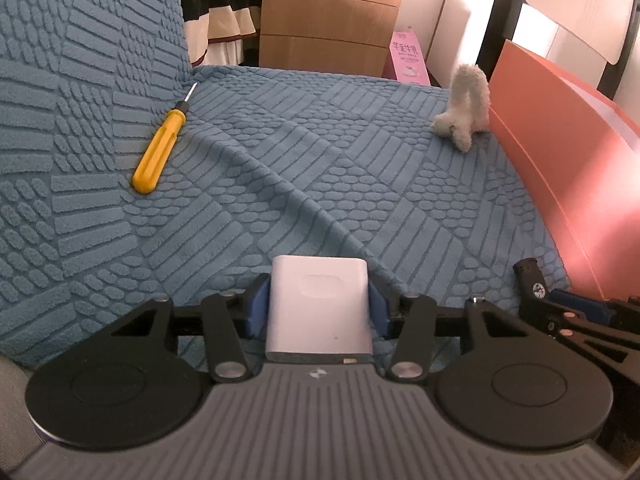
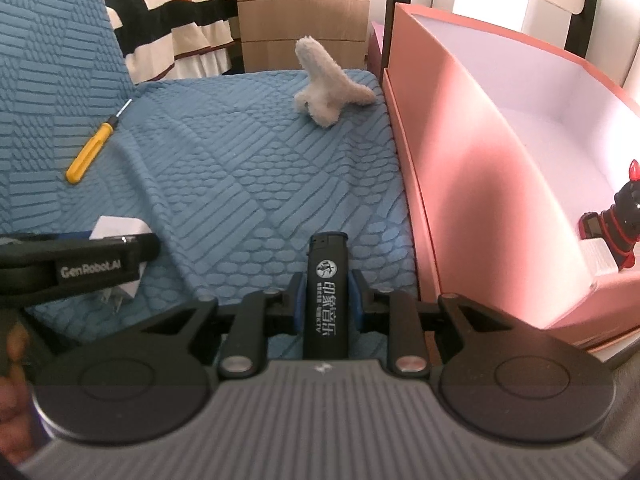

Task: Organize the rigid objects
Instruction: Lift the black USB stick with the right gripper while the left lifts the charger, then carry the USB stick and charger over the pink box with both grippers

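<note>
In the left wrist view my left gripper is shut on a white power bank, its blue pads pressing both long sides, low over the blue textured sofa cover. My right gripper is shut on a black lighter with white print, which points forward just left of the pink box. A yellow-handled screwdriver lies at the crease of seat and backrest, far left. The left gripper's body shows at the left of the right wrist view.
A white plush toy sits at the seat's far end beside the open pink box, which holds a black and red item. Behind the sofa are a wooden drawer cabinet and striped bedding. A pink carton stands by the cabinet.
</note>
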`<state>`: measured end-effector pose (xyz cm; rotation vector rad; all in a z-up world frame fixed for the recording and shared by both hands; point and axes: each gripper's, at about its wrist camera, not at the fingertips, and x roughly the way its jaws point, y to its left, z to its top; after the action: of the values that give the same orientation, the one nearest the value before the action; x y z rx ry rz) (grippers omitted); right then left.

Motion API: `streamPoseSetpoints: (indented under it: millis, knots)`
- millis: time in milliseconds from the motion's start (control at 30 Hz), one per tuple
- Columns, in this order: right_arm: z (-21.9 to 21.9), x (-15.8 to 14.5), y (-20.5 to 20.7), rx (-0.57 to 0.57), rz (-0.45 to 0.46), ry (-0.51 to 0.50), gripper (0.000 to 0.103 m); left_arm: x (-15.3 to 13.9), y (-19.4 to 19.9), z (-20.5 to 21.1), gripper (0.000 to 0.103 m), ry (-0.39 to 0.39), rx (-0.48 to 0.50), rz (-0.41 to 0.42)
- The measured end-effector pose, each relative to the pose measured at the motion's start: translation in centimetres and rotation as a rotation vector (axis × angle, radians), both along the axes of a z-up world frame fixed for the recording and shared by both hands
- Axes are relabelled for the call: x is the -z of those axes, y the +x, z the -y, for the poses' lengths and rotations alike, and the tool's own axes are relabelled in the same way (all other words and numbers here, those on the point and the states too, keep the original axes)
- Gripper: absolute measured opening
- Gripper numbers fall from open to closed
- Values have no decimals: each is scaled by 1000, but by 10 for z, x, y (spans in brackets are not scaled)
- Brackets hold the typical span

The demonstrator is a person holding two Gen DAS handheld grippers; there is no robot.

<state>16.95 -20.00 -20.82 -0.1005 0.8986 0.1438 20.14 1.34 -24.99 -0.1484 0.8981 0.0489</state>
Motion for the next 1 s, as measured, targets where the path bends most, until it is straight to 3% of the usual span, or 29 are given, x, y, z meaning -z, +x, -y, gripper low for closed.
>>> streamPoseSetpoints:
  millis: [167,467,1000]
  knots:
    - [0,-11,2,-10,2,18,26,-9,-3,-9,57,-48,-28,12]
    - [1,-51,9,-36,51,83,26,-56,-14,-35,57,-149,-99,97]
    - [4,-150,9,-93,177,178,26,-165,-29,-24,57,-222,-81,218]
